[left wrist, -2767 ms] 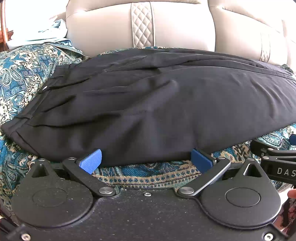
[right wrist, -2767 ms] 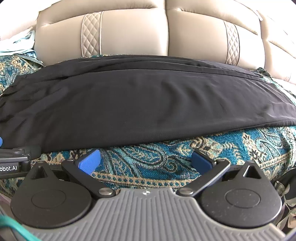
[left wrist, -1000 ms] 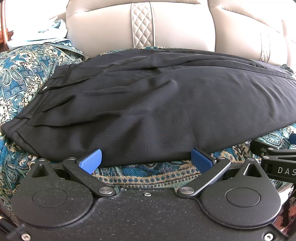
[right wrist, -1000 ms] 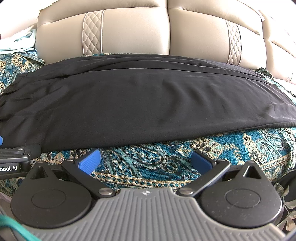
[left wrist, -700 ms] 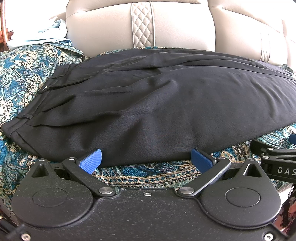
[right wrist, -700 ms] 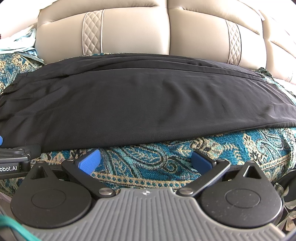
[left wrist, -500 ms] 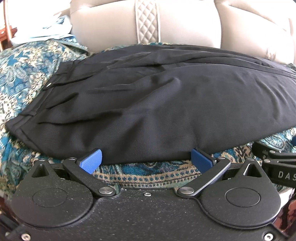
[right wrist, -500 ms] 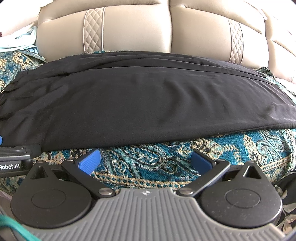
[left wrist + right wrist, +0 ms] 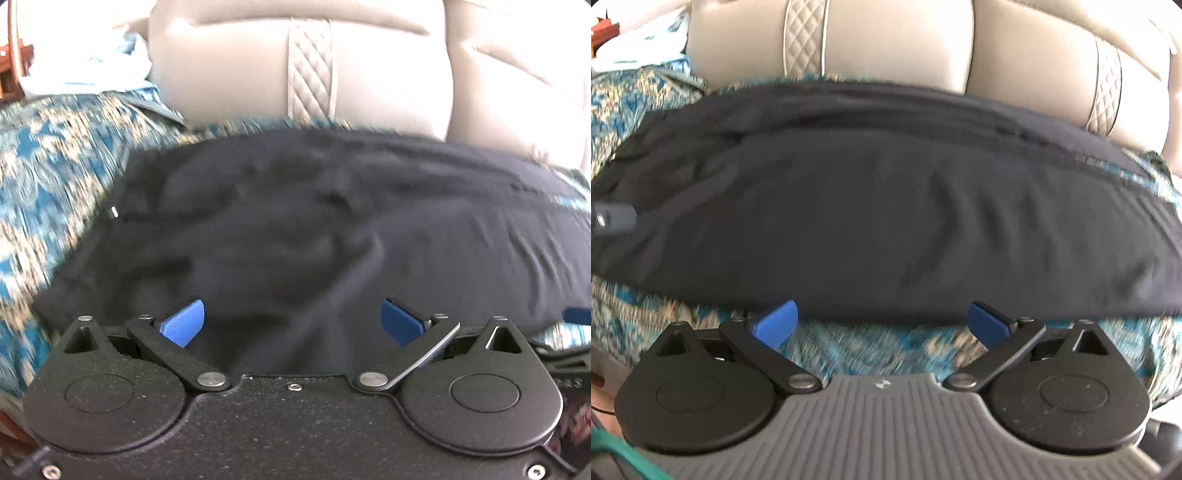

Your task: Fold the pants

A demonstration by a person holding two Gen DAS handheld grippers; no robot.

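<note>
The beige sofa (image 9: 894, 44) fills the back of both views, and its seat is draped in a teal paisley throw (image 9: 48, 173). The black pants (image 9: 886, 206) lie lengthwise across that throw, already doubled leg over leg by the look of the layered far edge, with the waistband end toward the left (a small pale button or rivet shows there in the left wrist view).

The left gripper (image 9: 291, 321) is spread wide, and the near edge of the cloth sits between its blue pads, a raised fold of fabric running down toward its body. The right gripper (image 9: 882, 319) is equally wide, its pads just at the near hem, with bare throw showing between them.

The risks from here, as I judge them:
- The left gripper closing on one layer only, so the lower leg stays behind and the fold comes apart.
- The right gripper pinching the throw along with the hem, or missing the hem altogether, since it sits right at the boundary.
- Uneven lifting between the two hands, which would skew the crease; the fabric looks thin and slippery.

Both views are motion-blurred, so exact contact is hard to confirm.
</note>
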